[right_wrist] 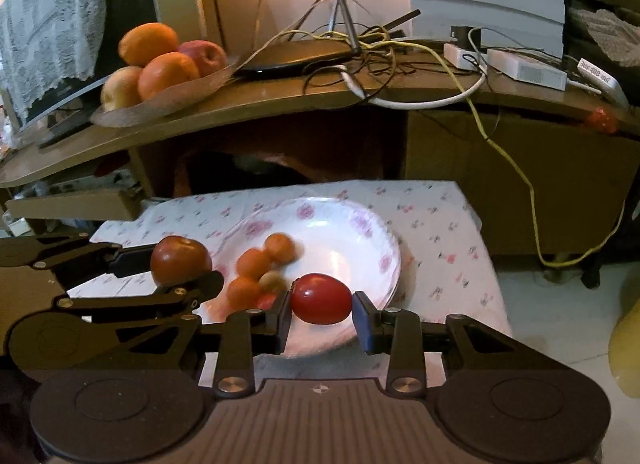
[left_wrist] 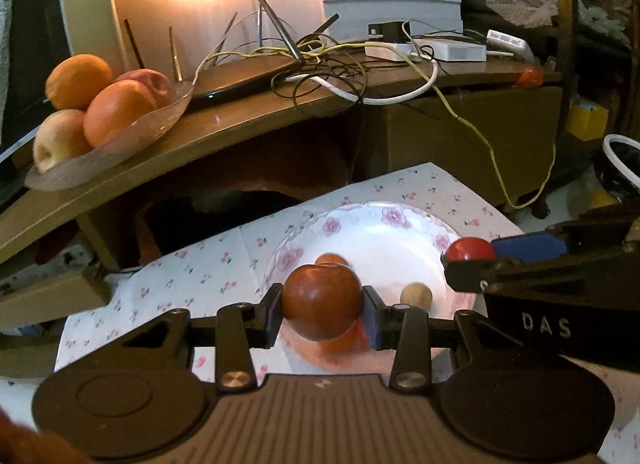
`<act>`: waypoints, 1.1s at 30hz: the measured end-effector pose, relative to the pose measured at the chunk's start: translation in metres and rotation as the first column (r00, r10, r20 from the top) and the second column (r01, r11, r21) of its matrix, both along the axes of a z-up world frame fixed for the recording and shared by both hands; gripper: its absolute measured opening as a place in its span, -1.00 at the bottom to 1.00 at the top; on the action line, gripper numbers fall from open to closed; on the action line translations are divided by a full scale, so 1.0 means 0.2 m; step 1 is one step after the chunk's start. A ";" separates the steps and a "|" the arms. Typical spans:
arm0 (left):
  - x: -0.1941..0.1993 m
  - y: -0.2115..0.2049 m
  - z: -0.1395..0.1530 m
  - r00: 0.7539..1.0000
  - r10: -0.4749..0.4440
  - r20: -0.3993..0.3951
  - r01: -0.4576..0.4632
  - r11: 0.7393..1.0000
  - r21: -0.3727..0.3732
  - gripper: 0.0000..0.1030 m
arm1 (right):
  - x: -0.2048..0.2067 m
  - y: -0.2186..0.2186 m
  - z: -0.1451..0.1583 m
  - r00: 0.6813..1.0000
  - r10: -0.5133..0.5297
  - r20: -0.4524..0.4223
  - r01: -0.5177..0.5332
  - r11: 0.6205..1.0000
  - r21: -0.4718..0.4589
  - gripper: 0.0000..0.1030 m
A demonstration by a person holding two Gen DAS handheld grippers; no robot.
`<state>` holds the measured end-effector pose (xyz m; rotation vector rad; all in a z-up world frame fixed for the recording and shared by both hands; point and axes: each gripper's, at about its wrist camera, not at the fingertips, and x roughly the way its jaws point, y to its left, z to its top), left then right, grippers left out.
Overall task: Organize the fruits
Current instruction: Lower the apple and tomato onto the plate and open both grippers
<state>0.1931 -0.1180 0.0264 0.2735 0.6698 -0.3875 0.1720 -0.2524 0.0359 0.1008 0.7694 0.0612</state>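
My left gripper [left_wrist: 322,306] is shut on a dark red plum-like fruit [left_wrist: 321,301] and holds it above the near rim of a white flowered plate [left_wrist: 376,232]. It also shows in the right wrist view [right_wrist: 181,260]. My right gripper [right_wrist: 321,314] is shut on a bright red tomato-like fruit [right_wrist: 321,298] above the plate's [right_wrist: 360,232] front edge. Three small orange fruits [right_wrist: 256,264] and a small tan fruit [right_wrist: 272,281] lie in the plate. A glass tray [left_wrist: 120,140] with oranges and apples sits on the wooden desk.
The plate stands on a flowered cloth [right_wrist: 440,232] over a low surface. The wooden desk [left_wrist: 248,120] behind carries tangled cables [left_wrist: 320,64], white adapters [left_wrist: 440,50] and a dark dish. A small red fruit [left_wrist: 529,77] lies at the desk's right edge.
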 end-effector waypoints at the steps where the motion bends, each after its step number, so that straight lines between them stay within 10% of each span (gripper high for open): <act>1: 0.02 -0.01 -0.01 1.000 -0.004 -0.004 0.004 1.000 0.000 -0.13 | 0.02 -0.02 0.00 1.000 -0.003 0.001 0.003 1.000 0.001 -0.31; 33: 0.24 -0.14 -0.18 0.997 -0.060 -0.056 0.062 0.997 0.041 -0.10 | 0.35 -0.04 -0.17 0.999 0.029 -0.030 -0.031 0.998 -0.053 -0.30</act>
